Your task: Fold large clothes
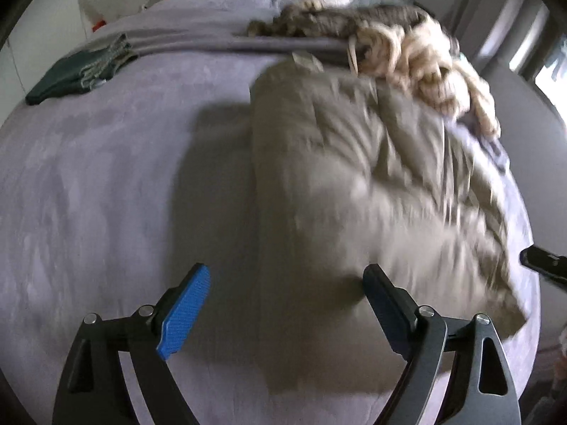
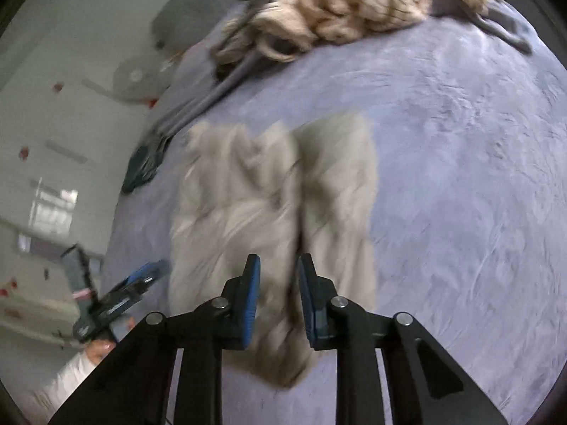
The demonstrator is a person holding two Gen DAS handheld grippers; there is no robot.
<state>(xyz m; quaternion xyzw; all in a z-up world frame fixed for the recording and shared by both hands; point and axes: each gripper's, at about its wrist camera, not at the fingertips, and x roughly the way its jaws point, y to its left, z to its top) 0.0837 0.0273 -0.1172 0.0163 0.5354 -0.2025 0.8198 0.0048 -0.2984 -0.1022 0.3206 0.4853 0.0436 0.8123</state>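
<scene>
The left hand-held gripper hung with its jaws spread wide and nothing between them, the near edge of the crumpled beige fabric garment just beyond its right finger; the right hand-held gripper had its jaws narrowed but apart, and whether fabric was caught between the blurred pads could not be told. The garment lay ahead of both on the lilac plush bed cover, so a clean fold probably meant pinching one edge at two spread points and lifting evenly. Farther off lay a cream chunky-knit pile and a folded dark green cloth.
</scene>
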